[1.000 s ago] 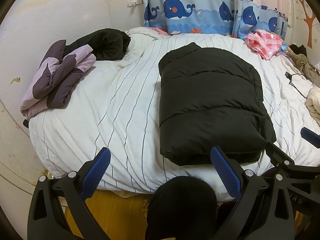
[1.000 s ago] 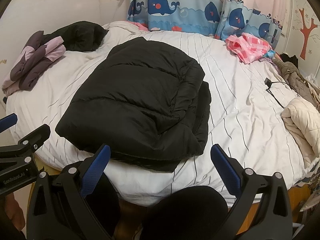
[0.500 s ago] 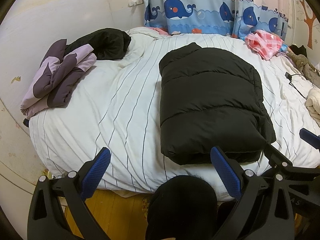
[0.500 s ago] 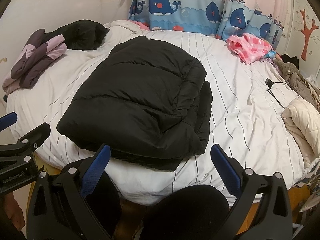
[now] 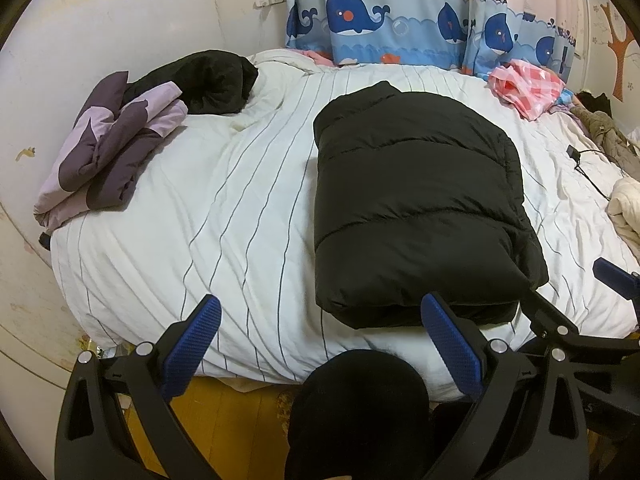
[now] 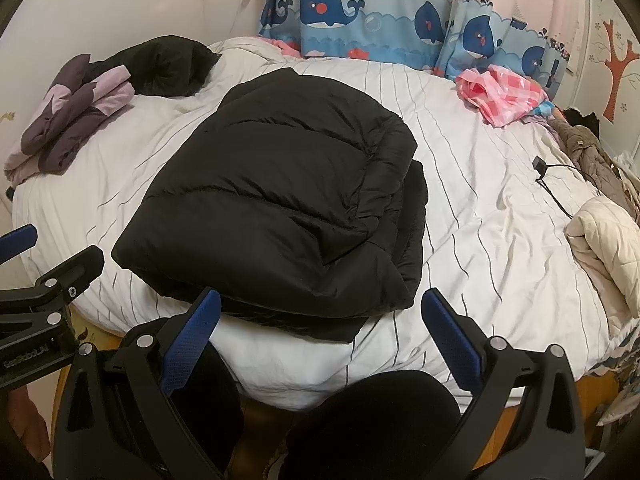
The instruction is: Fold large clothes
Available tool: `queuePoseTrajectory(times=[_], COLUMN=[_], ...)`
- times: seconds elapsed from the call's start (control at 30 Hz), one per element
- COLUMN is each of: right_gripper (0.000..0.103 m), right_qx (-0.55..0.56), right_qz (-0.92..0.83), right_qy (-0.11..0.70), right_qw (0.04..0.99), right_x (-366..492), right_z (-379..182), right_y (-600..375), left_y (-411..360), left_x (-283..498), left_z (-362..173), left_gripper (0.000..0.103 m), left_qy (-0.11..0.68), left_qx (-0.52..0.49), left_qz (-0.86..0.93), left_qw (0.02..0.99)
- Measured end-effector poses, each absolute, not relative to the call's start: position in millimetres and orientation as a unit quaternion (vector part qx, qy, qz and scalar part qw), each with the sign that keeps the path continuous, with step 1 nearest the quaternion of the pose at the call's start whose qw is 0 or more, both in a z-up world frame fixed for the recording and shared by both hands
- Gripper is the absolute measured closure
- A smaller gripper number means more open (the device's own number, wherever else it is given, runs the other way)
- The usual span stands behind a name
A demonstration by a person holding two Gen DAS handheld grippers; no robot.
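Observation:
A black puffer jacket point(image 5: 416, 200) point(image 6: 288, 208) lies folded into a thick rectangle on the white striped bed point(image 5: 224, 216) point(image 6: 480, 208), its near edge at the bed's front. My left gripper point(image 5: 320, 344) is open, held short of the bed's front edge, left of the jacket's near corner. My right gripper point(image 6: 320, 340) is open too, just in front of the jacket's near edge, with nothing between its blue pads. Each gripper shows at the side of the other's view.
A folded purple garment point(image 5: 108, 152) and a black garment point(image 5: 208, 80) lie at the bed's far left. A pink checked cloth point(image 6: 500, 92), a charger cable point(image 6: 552, 184) and a cream quilted item point(image 6: 604, 240) are on the right. Dark-clad knees point(image 6: 372, 424) sit below the grippers.
Both grippers drifted slightly back and up from the bed; the folded jacket has not moved.

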State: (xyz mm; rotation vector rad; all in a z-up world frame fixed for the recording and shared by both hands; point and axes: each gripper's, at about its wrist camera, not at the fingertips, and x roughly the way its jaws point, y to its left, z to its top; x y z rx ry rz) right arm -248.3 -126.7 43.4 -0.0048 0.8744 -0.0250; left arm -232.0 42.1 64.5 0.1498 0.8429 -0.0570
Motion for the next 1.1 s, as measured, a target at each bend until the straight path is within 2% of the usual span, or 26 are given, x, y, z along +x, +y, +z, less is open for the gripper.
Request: queuePoseTrajectory(times=[0.8,0.97,1.1], right_gripper=[0.006,0.006,0.006], right_qx=[-0.004,-0.005,0.0], right_qz=[-0.008,-0.003,-0.007], right_qy=[0.43,0.428,0.427], right_qw=[0.903,0.904,0.904], right_x=[-241.0,-240.7,-240.9], right_z=[32.9,31.0,30.7], right_y=[-133.0,-133.7,-135.8], left_y=[43.7,59.5,61.6], left_x=[-226.8,-218.4,-224.4], left_z=[58.3,54.6,56.5], left_gripper=[0.007,0.008,0.009], left_qy=[0.416,0.43,0.405], left_qx=[0.062,-0.019,0.014], left_qz=[-0.035,-0.09,-0.039], left_qw=[0.906,0.898,0.913])
